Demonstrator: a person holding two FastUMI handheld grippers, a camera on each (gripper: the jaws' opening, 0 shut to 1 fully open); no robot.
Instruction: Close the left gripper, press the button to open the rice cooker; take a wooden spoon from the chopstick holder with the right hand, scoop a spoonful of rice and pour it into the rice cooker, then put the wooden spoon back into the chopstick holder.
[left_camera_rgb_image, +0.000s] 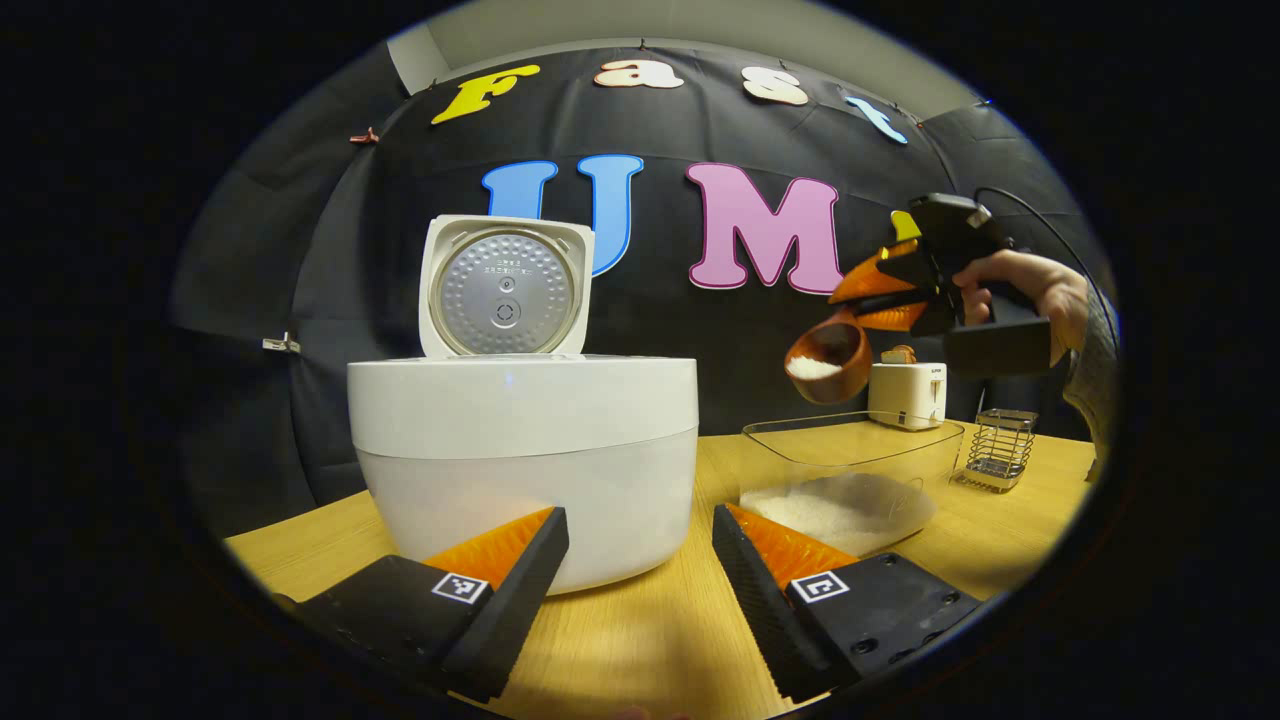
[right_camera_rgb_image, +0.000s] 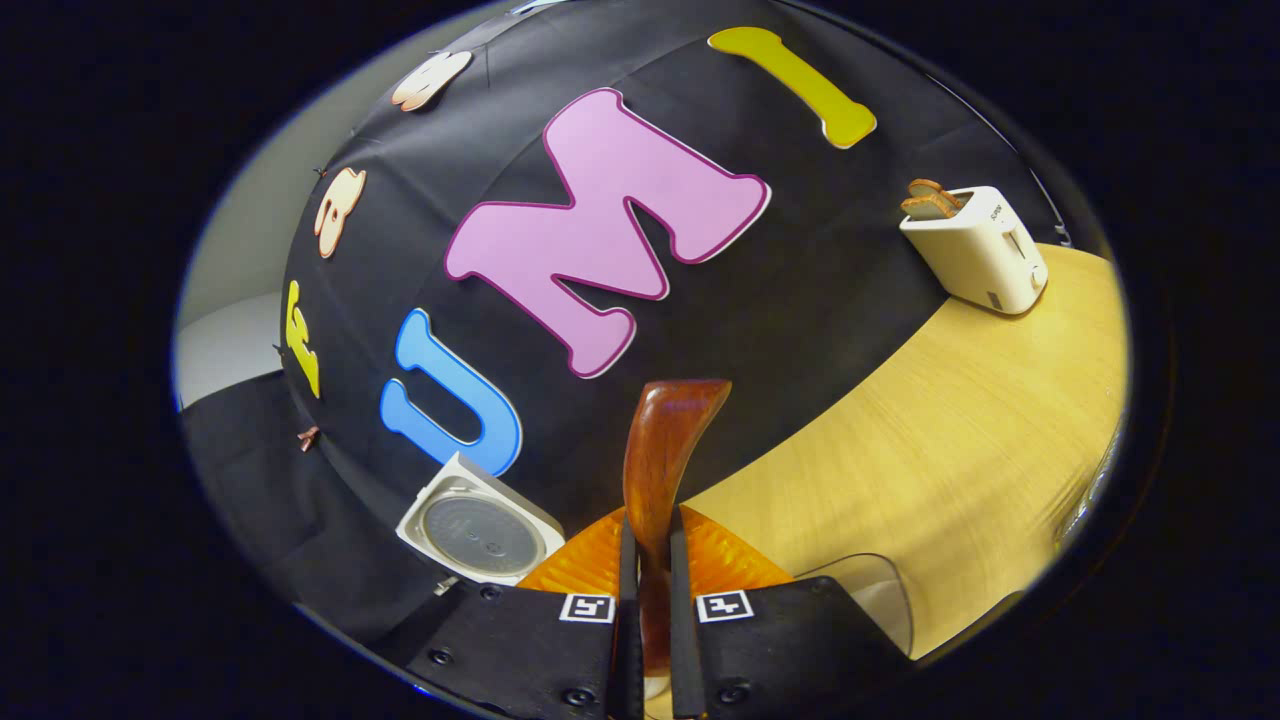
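My right gripper (right_camera_rgb_image: 647, 600) is clamped on the wooden spoon (right_camera_rgb_image: 665, 450) handle, long axis running straight out past my fingers. It hangs above the clear rice container (left_camera_rgb_image: 850, 470), bowl toward the rice cooker (left_camera_rgb_image: 520, 450), whose lid (left_camera_rgb_image: 505, 287) stands upright. Left gripper (left_camera_rgb_image: 640, 560) is spread apart, low over the surface (left_camera_rgb_image: 640, 640), with open room between cooker and container.

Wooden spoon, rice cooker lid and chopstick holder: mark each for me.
wooden spoon (left_camera_rgb_image: 828, 362), left gripper view, on the bowl's outer wall.
rice cooker lid (left_camera_rgb_image: 505, 288), left gripper view, on its metal inner plate.
chopstick holder (left_camera_rgb_image: 1000, 447), left gripper view, on its wire side.
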